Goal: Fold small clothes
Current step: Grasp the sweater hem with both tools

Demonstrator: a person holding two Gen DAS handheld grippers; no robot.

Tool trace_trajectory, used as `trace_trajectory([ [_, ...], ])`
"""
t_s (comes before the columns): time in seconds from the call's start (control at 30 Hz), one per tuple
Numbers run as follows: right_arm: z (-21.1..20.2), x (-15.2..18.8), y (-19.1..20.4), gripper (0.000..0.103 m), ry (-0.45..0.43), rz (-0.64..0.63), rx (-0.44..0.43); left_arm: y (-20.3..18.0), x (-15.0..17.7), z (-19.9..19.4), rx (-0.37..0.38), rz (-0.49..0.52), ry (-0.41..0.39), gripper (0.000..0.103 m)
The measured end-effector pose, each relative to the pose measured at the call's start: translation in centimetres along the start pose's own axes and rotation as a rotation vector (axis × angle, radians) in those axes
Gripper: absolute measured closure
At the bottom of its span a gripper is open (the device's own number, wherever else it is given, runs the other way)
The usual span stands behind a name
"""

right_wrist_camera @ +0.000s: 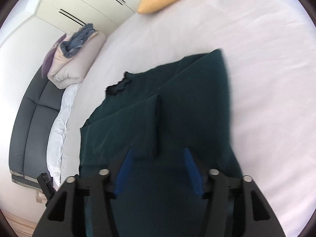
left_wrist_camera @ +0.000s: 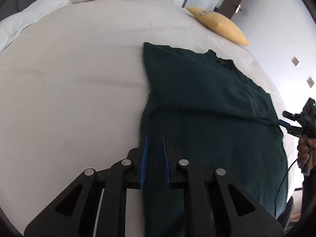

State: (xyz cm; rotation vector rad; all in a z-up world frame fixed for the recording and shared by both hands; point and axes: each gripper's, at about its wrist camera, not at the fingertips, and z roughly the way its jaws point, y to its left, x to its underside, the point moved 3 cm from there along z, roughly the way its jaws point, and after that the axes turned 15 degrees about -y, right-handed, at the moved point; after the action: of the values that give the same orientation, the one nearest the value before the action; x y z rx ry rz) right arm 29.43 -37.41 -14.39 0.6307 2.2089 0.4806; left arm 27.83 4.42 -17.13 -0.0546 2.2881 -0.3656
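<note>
A dark green knit top (left_wrist_camera: 207, 106) lies on the white bed sheet (left_wrist_camera: 69, 79), its ruffled neck (left_wrist_camera: 223, 60) at the far end and a sleeve folded over its body. My left gripper (left_wrist_camera: 155, 138) is open just above the top's near left edge, with cloth between the blue pads but not clamped. In the right wrist view the same top (right_wrist_camera: 177, 106) fills the middle. My right gripper (right_wrist_camera: 158, 152) is open over it, with a raised fold of cloth (right_wrist_camera: 157, 124) standing between the jaws. The right gripper also shows in the left wrist view (left_wrist_camera: 284, 123) at the top's right edge.
A yellow cushion (left_wrist_camera: 219, 24) lies at the far right of the bed. A folded beige duvet (right_wrist_camera: 77, 63) with blue cloth on it sits at the head, beside a dark grey headboard (right_wrist_camera: 33, 122). White wardrobe doors (right_wrist_camera: 79, 2) stand behind.
</note>
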Motion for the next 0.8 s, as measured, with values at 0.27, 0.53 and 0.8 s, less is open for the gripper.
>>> trace_trajectory([
  [0.27,-10.7,8.0,-0.5,0.038,-0.024,-0.095,-0.029,3.2,7.1,-10.6,0.027,-0.137,0.014,0.021],
  [0.53,-16.9,13.8,-3.1,0.033,-0.052,-0.033,-0.061,3.1,13.8,-15.5,0.105,-0.152,0.176,0.021],
  [0.8,-18.3,16.9,-5.8,0.033,-0.002,0.023,-0.035,2.6,16.4,-16.4,0.164,-0.183,0.275,0.022],
])
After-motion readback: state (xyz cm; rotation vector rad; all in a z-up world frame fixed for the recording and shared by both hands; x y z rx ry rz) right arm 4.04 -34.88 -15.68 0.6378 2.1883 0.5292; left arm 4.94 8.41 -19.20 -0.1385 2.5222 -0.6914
